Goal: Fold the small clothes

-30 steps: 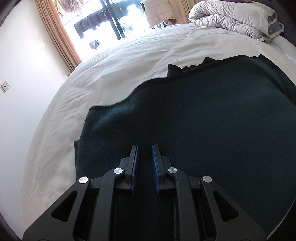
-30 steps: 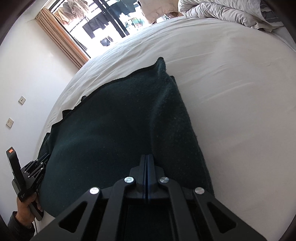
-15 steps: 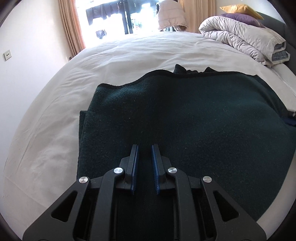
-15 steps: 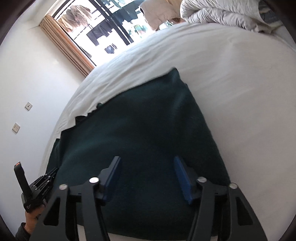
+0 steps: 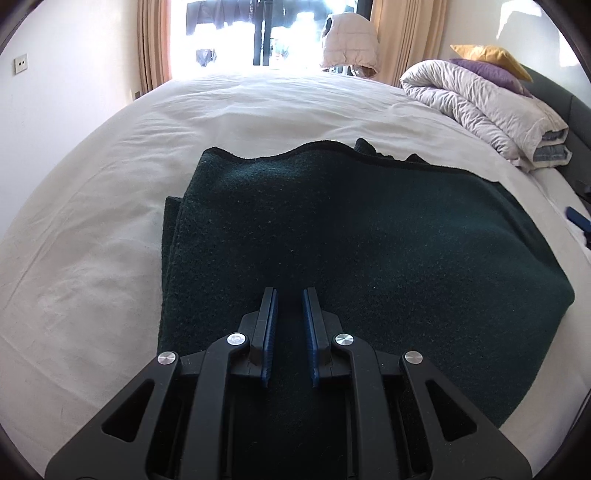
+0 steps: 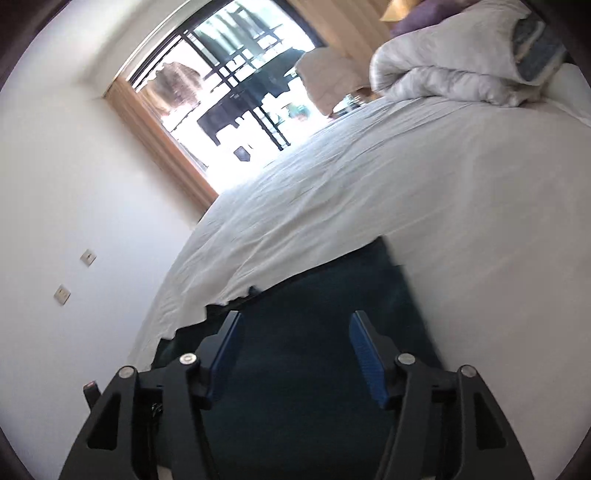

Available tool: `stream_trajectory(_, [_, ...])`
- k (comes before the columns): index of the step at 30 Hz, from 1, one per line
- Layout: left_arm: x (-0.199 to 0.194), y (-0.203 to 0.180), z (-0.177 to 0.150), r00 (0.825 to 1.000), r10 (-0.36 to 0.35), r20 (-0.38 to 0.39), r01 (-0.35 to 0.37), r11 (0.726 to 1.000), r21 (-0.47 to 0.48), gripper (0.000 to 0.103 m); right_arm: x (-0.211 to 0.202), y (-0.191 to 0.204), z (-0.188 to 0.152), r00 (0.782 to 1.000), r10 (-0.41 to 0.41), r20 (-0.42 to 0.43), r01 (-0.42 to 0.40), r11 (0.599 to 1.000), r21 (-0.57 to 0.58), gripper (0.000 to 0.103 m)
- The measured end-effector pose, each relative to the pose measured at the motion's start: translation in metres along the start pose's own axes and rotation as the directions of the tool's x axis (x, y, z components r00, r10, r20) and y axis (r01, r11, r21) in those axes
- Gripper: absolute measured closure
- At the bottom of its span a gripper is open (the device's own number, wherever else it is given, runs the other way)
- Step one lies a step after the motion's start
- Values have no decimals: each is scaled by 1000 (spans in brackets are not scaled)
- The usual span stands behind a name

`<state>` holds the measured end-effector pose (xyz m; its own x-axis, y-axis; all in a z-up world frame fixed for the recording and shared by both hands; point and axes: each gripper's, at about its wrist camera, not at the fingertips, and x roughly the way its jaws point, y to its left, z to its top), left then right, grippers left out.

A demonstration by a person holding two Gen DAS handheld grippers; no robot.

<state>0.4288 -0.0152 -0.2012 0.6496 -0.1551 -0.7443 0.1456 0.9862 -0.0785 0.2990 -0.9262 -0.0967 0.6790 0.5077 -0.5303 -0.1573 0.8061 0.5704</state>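
Observation:
A dark green knitted garment (image 5: 369, 240) lies folded flat on the white bed sheet (image 5: 258, 103), its doubled edge at the left. My left gripper (image 5: 289, 291) hovers over its near edge, jaws almost together with only a thin gap; no cloth is pinched between the pads. In the right wrist view the garment (image 6: 314, 295) fills the lower middle. My right gripper (image 6: 293, 317) is above it, jaws opening wide with nothing between them. A blue pad of the right gripper (image 5: 578, 218) peeks in at the right edge of the left wrist view.
A rolled white duvet (image 5: 480, 103) with purple and yellow cushions lies at the bed's head, also seen in the right wrist view as the duvet (image 6: 443, 62). A bright window (image 5: 258, 33) with curtains faces the far side. White wall (image 6: 74, 184) borders the bed's left.
The right gripper went from shut on the garment's edge to wide open and rose, letting the cloth lie flat. The left gripper rolled level and shifted sideways, jaws unchanged.

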Motion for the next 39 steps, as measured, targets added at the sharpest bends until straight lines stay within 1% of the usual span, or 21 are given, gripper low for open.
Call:
stream_trajectory(2, [-1, 6, -1, 1000, -19, 7, 19, 999, -32, 89, 35, 8, -7, 996, 26, -84, -28, 999, -16, 40])
stream_trajectory(4, [-2, 12, -2, 999, -31, 10, 32, 998, -61, 89, 71, -7, -18, 985, -31, -170, 39, 998, 46, 40])
stream_trajectory(5, [-4, 14, -3, 999, -35, 12, 35, 997, -71, 89, 84, -21, -26, 975, -66, -211, 86, 993, 87, 51])
stream_trajectory(6, [-5, 15, -4, 999, -37, 14, 38, 996, -78, 89, 85, -33, -33, 978, -71, -197, 94, 989, 110, 74])
stream_trajectory(8, [-9, 20, -8, 999, -47, 23, 49, 994, -99, 89, 76, -56, -36, 985, -71, -157, 96, 983, 158, 96])
stream_trajectory(9, [-11, 22, -10, 998, -53, 28, 56, 992, -113, 89, 70, -65, -36, 985, -83, -154, 111, 976, 187, 102])
stream_trajectory(10, [-14, 25, -13, 998, -60, 34, 64, 989, -130, 88, 62, -68, -37, 982, -110, -152, 140, 969, 202, 101])
stream_trajectory(11, [-18, 29, -16, 997, -65, 43, 71, 986, -152, 88, 53, -66, -35, 977, -158, -145, 185, 964, 192, 95])
stream_trajectory(12, [-24, 33, -20, 996, -75, 56, 84, 980, -181, 88, 48, -57, -33, 972, -194, -132, 215, 963, 165, 75])
stream_trajectory(14, [-42, 46, -32, 988, -107, 111, 134, 953, -270, 88, 36, -35, -31, 973, -210, -96, 219, 971, 99, 48])
stream_trajectory(17, [-71, 66, -55, 974, -106, 200, 180, 897, -404, 88, 36, 14, -29, 989, -127, -80, 128, 992, 4, 47])
stream_trajectory(20, [-96, 80, -74, 963, -75, 261, 200, 844, -498, 88, 56, 67, -38, 988, 18, -157, -28, 998, -60, 47])
stream_trajectory(23, [-108, 79, -91, 955, -98, 280, 245, 793, -557, 88, 95, 127, -58, 957, 128, -262, -161, 981, -108, 47])
stream_trajectory(25, [-115, 71, -102, 953, -112, 281, 260, 779, -571, 88, 125, 161, -72, 919, 207, -337, -252, 963, -94, 47])
stream_trajectory(28, [-124, 57, -118, 947, -138, 291, 292, 751, -593, 88, 157, 196, -91, 885, 229, -405, -292, 951, -101, 47])
stream_trajectory(30, [-125, 54, -127, 947, -151, 284, 299, 740, -602, 88, 175, 212, -100, 851, 264, -454, -327, 943, -66, 47])
stream_trajectory(32, [-119, 54, -129, 949, -169, 266, 301, 738, -604, 88, 195, 222, -104, 847, 229, -481, -292, 955, -59, 47])
stream_trajectory(34, [-108, 61, -131, 953, -181, 242, 296, 725, -622, 88, 204, 219, -113, 831, 195, -521, -261, 964, -56, 46])
stream_trajectory(35, [-103, 65, -135, 950, -203, 238, 311, 704, -639, 88, 210, 216, -117, 830, 178, -529, -244, 968, -57, 46])
stream_trajectory(37, [-96, 71, -142, 938, -230, 260, 347, 657, -670, 88, 213, 218, -119, 853, 169, -494, -246, 965, -95, 45])
stream_trajectory(39, [-98, 70, -143, 937, -227, 264, 347, 652, -673, 88, 210, 227, -120, 858, 136, -496, -224, 967, -123, 41])
